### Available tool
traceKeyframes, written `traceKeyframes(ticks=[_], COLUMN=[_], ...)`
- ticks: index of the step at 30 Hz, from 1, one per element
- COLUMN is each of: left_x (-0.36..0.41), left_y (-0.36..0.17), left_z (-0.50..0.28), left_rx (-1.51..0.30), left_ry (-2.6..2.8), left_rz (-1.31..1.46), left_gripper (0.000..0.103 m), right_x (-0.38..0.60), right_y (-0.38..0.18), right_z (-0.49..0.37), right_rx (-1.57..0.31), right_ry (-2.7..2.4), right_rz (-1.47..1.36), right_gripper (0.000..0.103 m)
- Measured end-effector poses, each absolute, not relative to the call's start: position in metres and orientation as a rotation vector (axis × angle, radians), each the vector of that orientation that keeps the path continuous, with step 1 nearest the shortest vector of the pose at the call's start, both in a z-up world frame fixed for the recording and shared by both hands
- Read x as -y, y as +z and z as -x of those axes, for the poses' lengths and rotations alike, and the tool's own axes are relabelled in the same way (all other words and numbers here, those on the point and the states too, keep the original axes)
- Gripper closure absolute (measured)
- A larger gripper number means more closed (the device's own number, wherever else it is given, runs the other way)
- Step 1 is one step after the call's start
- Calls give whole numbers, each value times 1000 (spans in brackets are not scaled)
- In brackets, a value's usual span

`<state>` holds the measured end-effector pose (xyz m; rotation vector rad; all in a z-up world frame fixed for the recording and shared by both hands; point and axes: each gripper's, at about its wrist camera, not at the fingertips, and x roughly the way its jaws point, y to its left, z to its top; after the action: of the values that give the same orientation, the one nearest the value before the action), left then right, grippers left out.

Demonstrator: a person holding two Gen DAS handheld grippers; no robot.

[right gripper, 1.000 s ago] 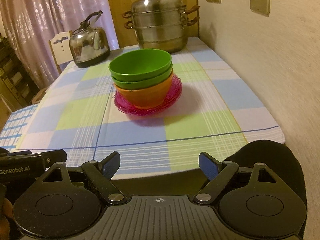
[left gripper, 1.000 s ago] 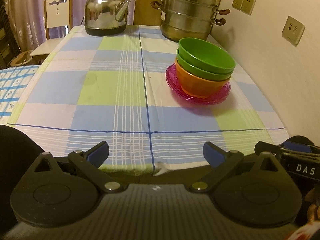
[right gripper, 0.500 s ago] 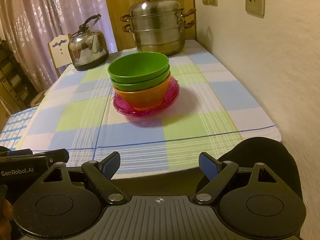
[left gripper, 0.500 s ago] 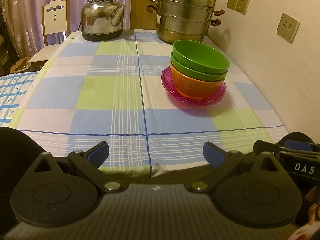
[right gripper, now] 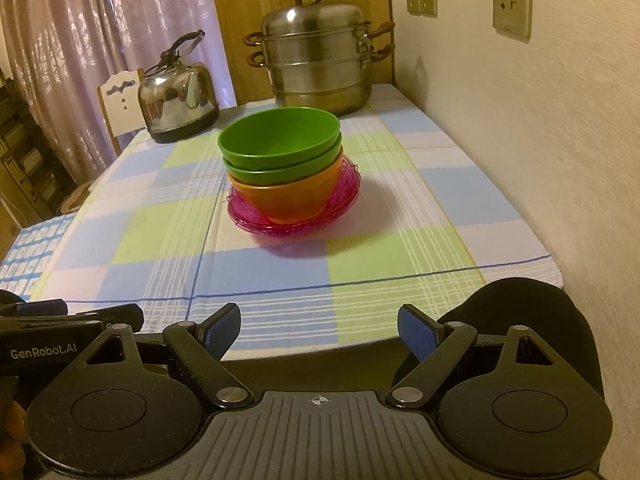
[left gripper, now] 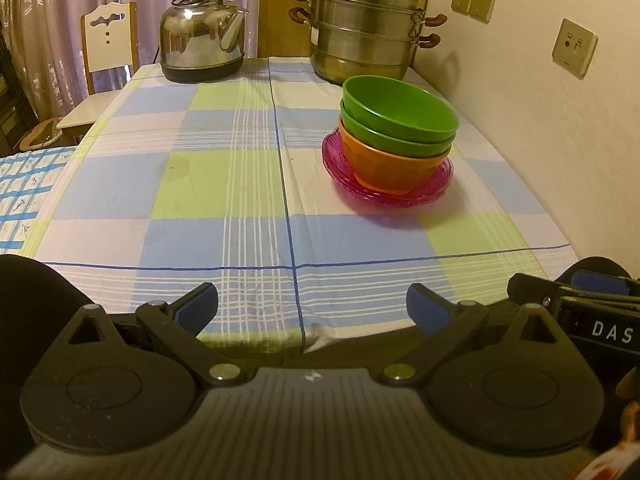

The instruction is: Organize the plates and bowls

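Observation:
Two green bowls (left gripper: 400, 120) (right gripper: 280, 144) are nested in an orange bowl (left gripper: 384, 168) (right gripper: 288, 200), and the stack stands on pink translucent plates (left gripper: 340, 164) (right gripper: 348, 196) on the right half of the checked tablecloth (left gripper: 200, 184) (right gripper: 160, 220). My left gripper (left gripper: 312, 308) hangs open over the table's near edge, well short of the stack, nothing between its blue pads. My right gripper (right gripper: 319, 328) is also open and empty at the near edge, facing the stack. Each gripper's body shows at the edge of the other's view.
A steel kettle (left gripper: 202, 46) (right gripper: 178, 96) and a stacked steel steamer pot (left gripper: 366, 30) (right gripper: 316, 64) stand at the table's far end. A wall with sockets (left gripper: 574, 48) runs along the right side. A white chair (left gripper: 108, 40) is beyond the far left corner.
The left wrist view rolled slightly, so the table now looks more level. Both grippers stay open at the near edge and the stack has not moved.

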<state>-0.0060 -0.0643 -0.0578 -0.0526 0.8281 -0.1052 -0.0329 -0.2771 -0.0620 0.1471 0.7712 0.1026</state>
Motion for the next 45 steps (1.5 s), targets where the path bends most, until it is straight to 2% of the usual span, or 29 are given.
traceKeyframes(ticks=[45], left_x=[66], left_y=[-57], left_z=[7], left_rx=[-824], left_ry=[-108], left_rz=[40], left_gripper=[3], right_x=[279], right_y=[-63], right_z=[32], right_rx=[-777], right_ry=[101], right_rz=[-152], right_gripper=[18])
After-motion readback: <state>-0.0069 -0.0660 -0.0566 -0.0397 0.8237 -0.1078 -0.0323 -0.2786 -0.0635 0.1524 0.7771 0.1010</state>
